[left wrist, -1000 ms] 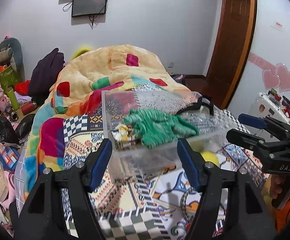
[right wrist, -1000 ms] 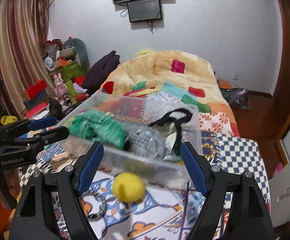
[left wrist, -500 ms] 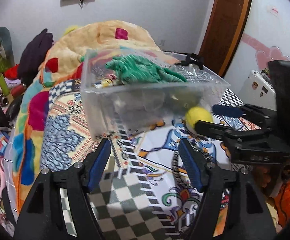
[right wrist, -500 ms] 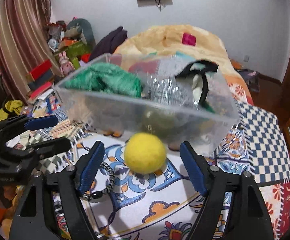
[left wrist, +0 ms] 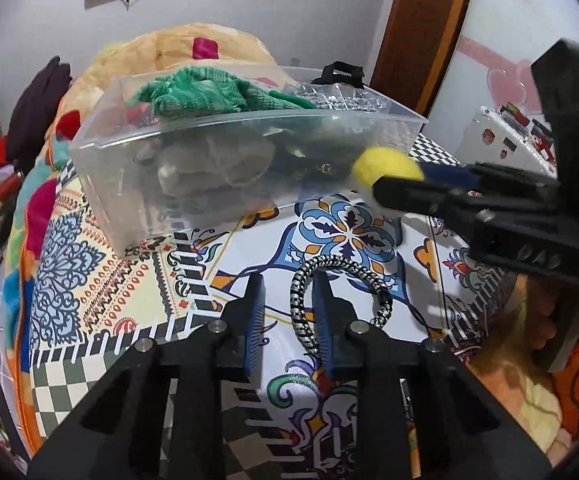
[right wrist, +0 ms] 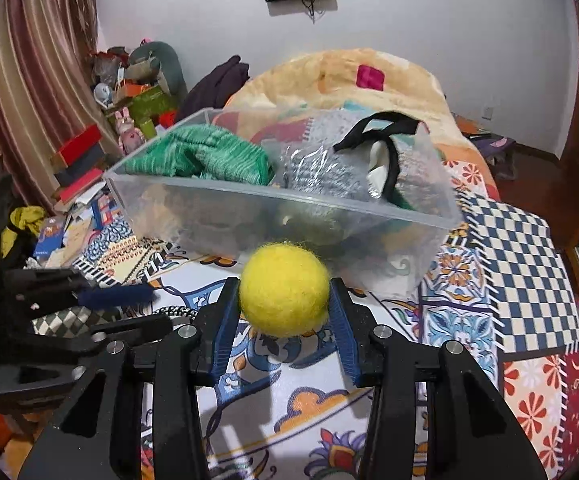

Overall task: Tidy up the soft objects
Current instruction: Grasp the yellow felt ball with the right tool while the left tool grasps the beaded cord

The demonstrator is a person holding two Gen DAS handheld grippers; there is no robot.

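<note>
With the yellow ball [right wrist: 284,289] caught between the blue pads of your right tongs [right wrist: 285,312], you are in the pick-up step: both pads press its sides, and it looks firmly held. Whether it is clear of the bedspread [right wrist: 505,248] I cannot tell. Just beyond the tips stands the clear box [right wrist: 273,216], with a green knit [right wrist: 205,156] and a black strap [right wrist: 373,132] piled in it above the rim.

Your left tongs [left wrist: 287,304] are drawn nearly together around one side of the braided ring [left wrist: 339,292], which lies on the bedspread. One strand runs between the pads, but I cannot tell whether they pinch it yet or merely straddle it.

Next, I judge, the ball wants lifting above the near wall of the box, carrying forward, and releasing over a gap in the pile. Keep the squeeze gentle; felt gives, and a round thing can pop out sideways. The box is full, so place the ball low between the clothes, lest it roll off. Mind the left tongs close beside you.
</note>
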